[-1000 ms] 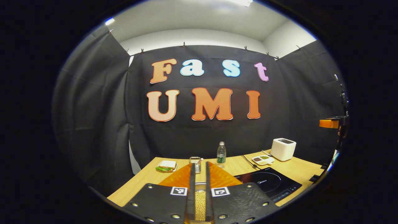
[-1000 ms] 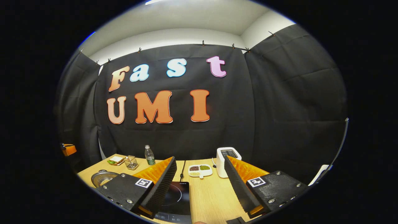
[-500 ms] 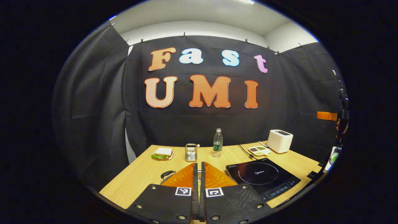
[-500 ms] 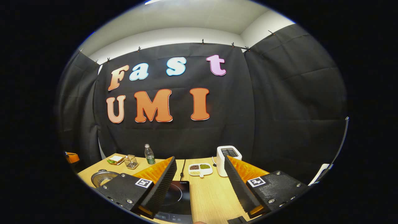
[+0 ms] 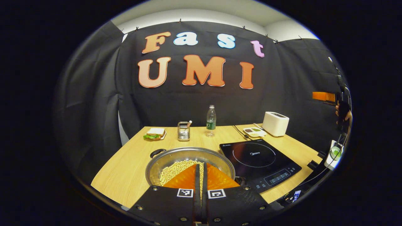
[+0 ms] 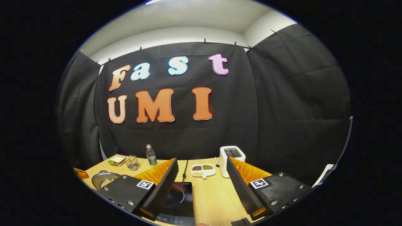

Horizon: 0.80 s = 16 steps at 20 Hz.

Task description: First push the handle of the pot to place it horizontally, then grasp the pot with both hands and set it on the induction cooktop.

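Note:
A steel pot with yellow beans in it stands on the wooden table. One black handle sits at its far-left rim and another at its near-right rim. My left gripper is shut with nothing in it, over the pot's near side. The black induction cooktop lies just right of the pot. In the right gripper view my right gripper stands wide open above the cooktop, with the pot far to its left.
At the back of the table stand a sandwich, a wire basket, a water bottle, a small divided dish and a white toaster. A cable runs from the cooktop to the wall. The right gripper hangs far right.
The left gripper view has tipped down, bringing the pot into sight. The left jaws went from a narrow gap to shut. The right gripper has barely moved.

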Each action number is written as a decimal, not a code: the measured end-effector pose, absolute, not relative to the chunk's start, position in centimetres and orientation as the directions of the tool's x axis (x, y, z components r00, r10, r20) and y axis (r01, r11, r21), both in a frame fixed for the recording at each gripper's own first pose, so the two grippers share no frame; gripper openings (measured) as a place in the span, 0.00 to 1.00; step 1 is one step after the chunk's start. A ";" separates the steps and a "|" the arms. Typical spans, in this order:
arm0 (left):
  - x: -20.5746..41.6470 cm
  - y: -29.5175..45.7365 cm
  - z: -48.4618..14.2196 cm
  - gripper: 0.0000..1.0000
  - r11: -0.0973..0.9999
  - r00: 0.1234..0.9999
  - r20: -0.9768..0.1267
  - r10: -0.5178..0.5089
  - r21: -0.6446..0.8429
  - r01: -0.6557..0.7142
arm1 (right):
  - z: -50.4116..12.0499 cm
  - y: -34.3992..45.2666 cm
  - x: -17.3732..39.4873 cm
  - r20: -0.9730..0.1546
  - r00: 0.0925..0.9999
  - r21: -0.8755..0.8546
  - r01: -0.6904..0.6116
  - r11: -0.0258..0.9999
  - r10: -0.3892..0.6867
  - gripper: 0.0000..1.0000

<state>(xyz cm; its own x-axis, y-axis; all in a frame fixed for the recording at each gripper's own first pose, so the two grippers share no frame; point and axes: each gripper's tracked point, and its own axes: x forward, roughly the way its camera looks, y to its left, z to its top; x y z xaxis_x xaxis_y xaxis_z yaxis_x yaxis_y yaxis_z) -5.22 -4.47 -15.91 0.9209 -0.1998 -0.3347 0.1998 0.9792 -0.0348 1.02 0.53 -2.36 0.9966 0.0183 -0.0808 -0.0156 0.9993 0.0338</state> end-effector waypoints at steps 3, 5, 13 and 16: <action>-6.2 -5.5 -18.4 0.02 0.973 0.893 -0.389 -0.229 -0.062 0.222 | -2.8 0.4 1.1 -0.090 0.996 0.033 -0.014 0.999 0.017 0.95; -6.7 -6.4 -19.3 0.02 0.967 0.877 -0.410 -0.253 -0.082 0.240 | -2.9 0.2 1.2 -0.093 0.996 0.034 -0.014 0.999 0.017 0.95; -9.0 -9.3 -24.4 0.02 0.948 0.798 -0.514 -0.316 -0.135 0.288 | -4.3 0.2 1.6 -0.113 0.993 0.034 -0.018 0.999 0.022 0.95; -9.5 -9.6 -26.2 0.02 0.947 0.773 -0.549 -0.318 -0.141 0.289 | -4.8 0.0 1.6 -0.127 0.992 0.036 -0.017 0.999 0.022 0.97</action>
